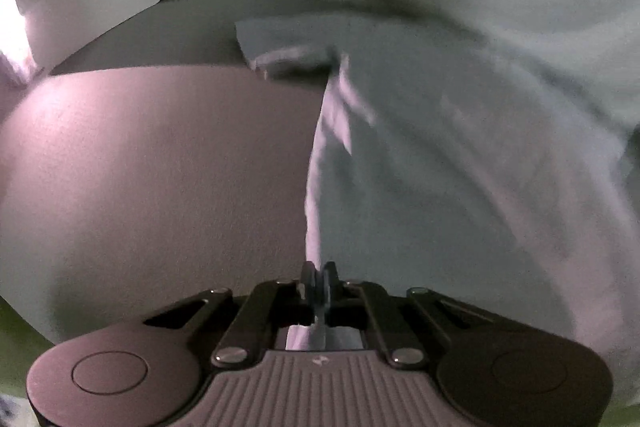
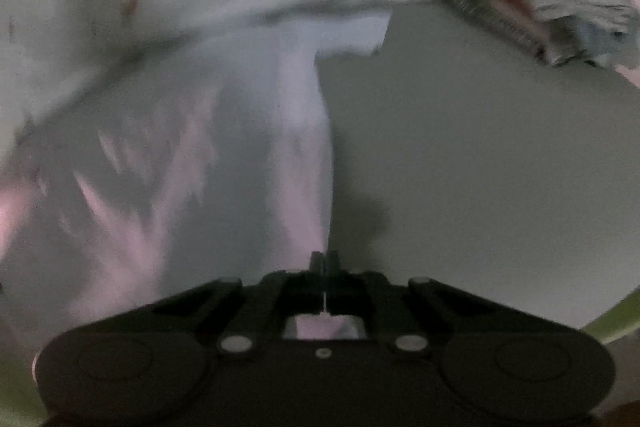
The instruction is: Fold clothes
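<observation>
A pale bluish-white garment (image 1: pixel 460 131) hangs in front of me and fills the right and top of the left wrist view. My left gripper (image 1: pixel 319 277) is shut on its left edge, and the cloth rises from the jaws. In the right wrist view the same garment (image 2: pixel 192 99) fills the left and top. My right gripper (image 2: pixel 325 261) is shut on its right edge. The cloth is lifted off the white surface (image 1: pixel 160 167) below. The view is blurred.
A crumpled pile of other clothes (image 2: pixel 552 11) lies at the far right of the surface (image 2: pixel 480 155). A yellow-green edge (image 2: pixel 612 323) runs along the near rim. A bright light patch (image 1: pixel 16 39) shows at far left.
</observation>
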`<action>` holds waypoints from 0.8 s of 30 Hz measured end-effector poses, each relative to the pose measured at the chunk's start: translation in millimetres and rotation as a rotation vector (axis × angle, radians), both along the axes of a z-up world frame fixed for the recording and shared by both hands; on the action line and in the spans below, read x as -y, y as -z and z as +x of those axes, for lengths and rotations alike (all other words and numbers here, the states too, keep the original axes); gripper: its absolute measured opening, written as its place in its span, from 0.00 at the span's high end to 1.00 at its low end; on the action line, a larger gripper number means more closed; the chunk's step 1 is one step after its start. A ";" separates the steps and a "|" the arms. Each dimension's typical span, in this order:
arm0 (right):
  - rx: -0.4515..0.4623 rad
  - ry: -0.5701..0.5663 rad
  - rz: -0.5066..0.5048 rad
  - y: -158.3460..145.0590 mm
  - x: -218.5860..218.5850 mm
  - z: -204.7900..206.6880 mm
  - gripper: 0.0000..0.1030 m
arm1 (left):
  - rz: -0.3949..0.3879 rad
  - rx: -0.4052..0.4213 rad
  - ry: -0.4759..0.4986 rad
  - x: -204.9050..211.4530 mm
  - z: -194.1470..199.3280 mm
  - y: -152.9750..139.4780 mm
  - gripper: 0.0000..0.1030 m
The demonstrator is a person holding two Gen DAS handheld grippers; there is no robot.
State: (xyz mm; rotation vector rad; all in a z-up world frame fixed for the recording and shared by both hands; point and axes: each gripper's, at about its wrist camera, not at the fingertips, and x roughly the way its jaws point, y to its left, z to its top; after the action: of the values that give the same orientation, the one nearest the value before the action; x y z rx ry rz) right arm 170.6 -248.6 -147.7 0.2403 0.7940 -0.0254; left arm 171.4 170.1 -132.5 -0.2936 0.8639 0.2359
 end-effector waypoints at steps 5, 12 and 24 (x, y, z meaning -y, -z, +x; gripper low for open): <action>0.077 0.046 0.024 -40.1 4.7 -14.0 1.00 | -0.034 0.053 -0.084 -28.6 -16.7 -29.5 1.00; -0.140 0.045 -0.204 19.7 -12.9 8.5 0.90 | -0.071 -0.098 -0.046 -40.2 -11.8 26.9 0.75; -0.215 0.260 0.134 59.1 25.4 -0.2 0.84 | 0.122 -0.163 0.104 15.4 -1.0 52.5 0.94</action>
State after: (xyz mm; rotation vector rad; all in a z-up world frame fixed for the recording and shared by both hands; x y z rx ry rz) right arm 170.3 -274.1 -206.8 0.4728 0.9753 -0.2465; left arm 170.5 154.7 -185.0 -0.1158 1.0187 0.2167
